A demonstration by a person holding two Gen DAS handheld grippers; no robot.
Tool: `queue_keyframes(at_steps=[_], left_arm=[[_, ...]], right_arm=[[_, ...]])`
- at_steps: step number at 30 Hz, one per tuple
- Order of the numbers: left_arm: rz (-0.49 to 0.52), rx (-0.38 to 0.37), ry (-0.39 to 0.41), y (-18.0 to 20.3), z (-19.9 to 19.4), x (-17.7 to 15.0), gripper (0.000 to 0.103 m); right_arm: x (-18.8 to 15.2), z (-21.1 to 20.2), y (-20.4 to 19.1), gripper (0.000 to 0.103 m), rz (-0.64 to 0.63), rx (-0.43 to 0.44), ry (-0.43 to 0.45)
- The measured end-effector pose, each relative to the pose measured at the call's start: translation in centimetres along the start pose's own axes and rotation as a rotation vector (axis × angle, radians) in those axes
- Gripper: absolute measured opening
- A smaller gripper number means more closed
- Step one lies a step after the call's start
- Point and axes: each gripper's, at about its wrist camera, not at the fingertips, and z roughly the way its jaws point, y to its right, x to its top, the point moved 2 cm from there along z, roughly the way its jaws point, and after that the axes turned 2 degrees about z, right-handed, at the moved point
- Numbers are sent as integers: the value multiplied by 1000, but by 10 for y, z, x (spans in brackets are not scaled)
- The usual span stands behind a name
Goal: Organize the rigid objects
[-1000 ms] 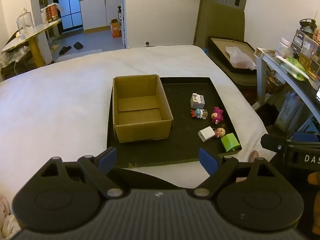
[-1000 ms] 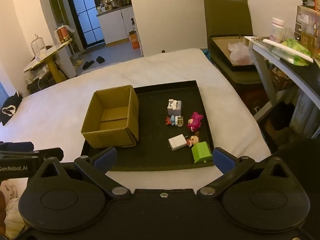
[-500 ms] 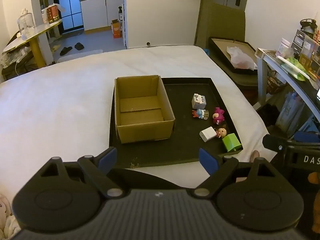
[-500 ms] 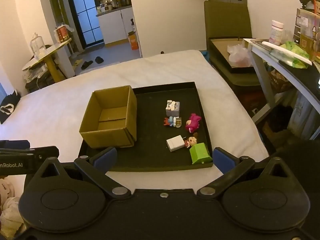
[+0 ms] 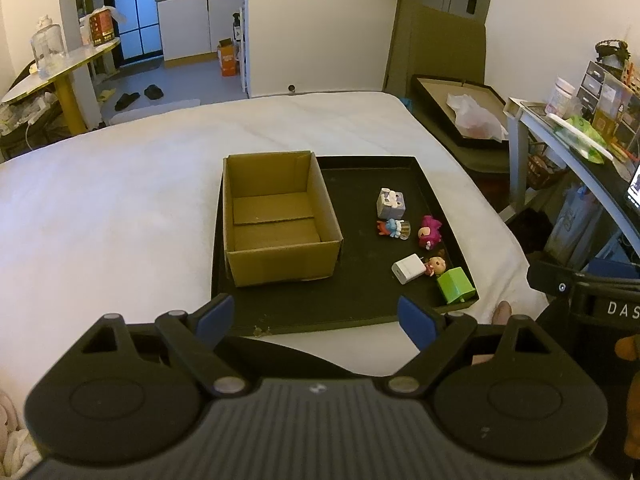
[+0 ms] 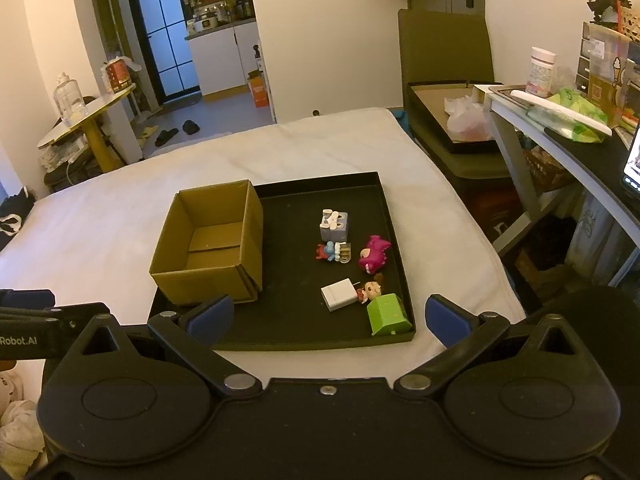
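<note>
Six small rigid objects lie on the right half of the black tray [image 6: 394,216], among them a white charger [image 6: 339,294] and a green block [image 6: 388,313], beside the empty cardboard box [image 6: 208,242]. You should find them light, stiff and smooth; grip flat sides. Your left gripper [image 5: 316,322] and right gripper [image 6: 327,320] hover spread, holding nothing.

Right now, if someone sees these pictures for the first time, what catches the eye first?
An open, empty cardboard box stands on the left part of a black tray on the white bed. Right of it lie small toys, notably a green block and a magenta figure.
</note>
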Motion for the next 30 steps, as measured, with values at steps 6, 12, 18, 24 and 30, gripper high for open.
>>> queue_keyframes(at_steps=[6,12,18,24,30], left_arm=[[4,0,8,1,-2,1,88],[0,5,6,2,-2,1,88],[-1,4,9,2,-2,2,88],[-1,0,9,-1,-3,1,88],[-2,0,9,0,-3,1,88]], right_arm=[[1,1,1,103,-8,-8,1],[2,1,4,103,-2,-13,1],[1,0,2,103,-4,-11,7],[0,0,2,103,-8,-14,5],[0,1,2,103,-9,-14,4]])
